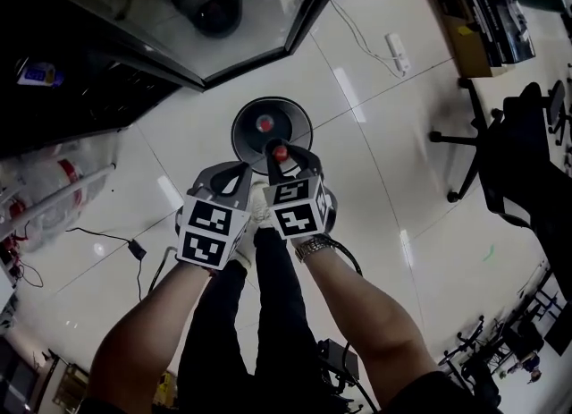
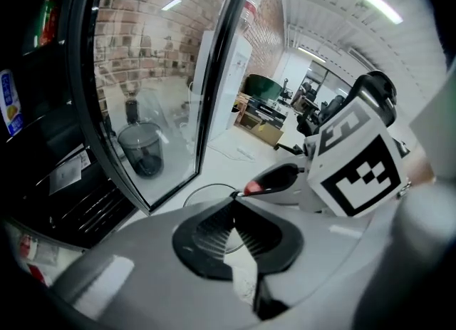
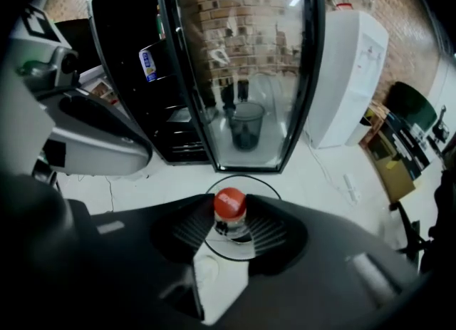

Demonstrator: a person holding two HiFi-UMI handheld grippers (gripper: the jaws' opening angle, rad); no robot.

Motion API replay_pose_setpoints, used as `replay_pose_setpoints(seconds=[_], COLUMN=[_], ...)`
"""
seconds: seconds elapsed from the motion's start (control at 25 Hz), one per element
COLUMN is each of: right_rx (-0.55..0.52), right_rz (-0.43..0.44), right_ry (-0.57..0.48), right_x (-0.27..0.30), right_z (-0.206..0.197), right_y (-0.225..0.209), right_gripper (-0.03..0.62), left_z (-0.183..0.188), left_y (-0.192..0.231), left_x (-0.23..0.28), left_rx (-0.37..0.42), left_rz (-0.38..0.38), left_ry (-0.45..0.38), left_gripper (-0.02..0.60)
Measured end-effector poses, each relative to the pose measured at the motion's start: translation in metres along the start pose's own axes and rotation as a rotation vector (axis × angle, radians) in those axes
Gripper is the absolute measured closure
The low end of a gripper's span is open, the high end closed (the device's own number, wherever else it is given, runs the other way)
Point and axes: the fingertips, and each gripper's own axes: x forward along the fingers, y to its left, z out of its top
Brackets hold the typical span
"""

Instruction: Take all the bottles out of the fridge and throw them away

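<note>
A red-capped bottle (image 1: 280, 153) is clamped in the right gripper (image 3: 229, 211) above the bin (image 1: 241, 126); the left gripper (image 2: 233, 211) is closed and empty. Further bottles (image 1: 54, 180) are judged left in the fridge (image 1: 80, 81).

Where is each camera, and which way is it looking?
Head view: on the person's head, looking down at the bin; forearms, legs, left gripper and right gripper show.
Left gripper view: on the left gripper, along its shut jaws toward the fridge door; right gripper shows.
Right gripper view: on the right gripper, down at the clamped bottle.
Shared: all show the bin.
</note>
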Motion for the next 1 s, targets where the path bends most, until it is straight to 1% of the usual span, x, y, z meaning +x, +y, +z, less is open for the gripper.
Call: replay_pose_setpoints(seconds=[0.08,0.24,0.28,0.4,0.64,1.0], right_rx=[0.005,0.028,0.03,0.03,0.021,0.003], right_rz=[-0.01,-0.021,-0.02,-0.017,-0.007,0.013], right_ry=[0.015,0.001,0.0,-0.008,-0.017,-0.039], right_x=[0.006,0.005,0.005,0.001,-0.008,-0.034], right_z=[-0.007,-0.008,-0.007,-0.003,0.001,0.011], right_y=[-0.004,-0.008,-0.009,-0.011,-0.011,-0.003], right_gripper=[0.454,0.464,0.477,0.485,0.485,0.485], left_z=[-0.003,-0.008,-0.007,-0.002,0.007,0.015], left_y=[-0.002,0.001,0.002,0.002,-0.001,-0.004], left_x=[0.005,0.007,0.007,0.005,0.001,-0.023], left_rx=[0.004,0.01,0.007,0.001,-0.002,-0.016], left_rz=[-0.005,0.005,0.008,0.015,0.03,0.077], left_ry=[0.011,0.02,0.02,0.013,-0.002,-0.018], left_gripper=[0.578,0.578,0.578,0.578,0.578,0.578])
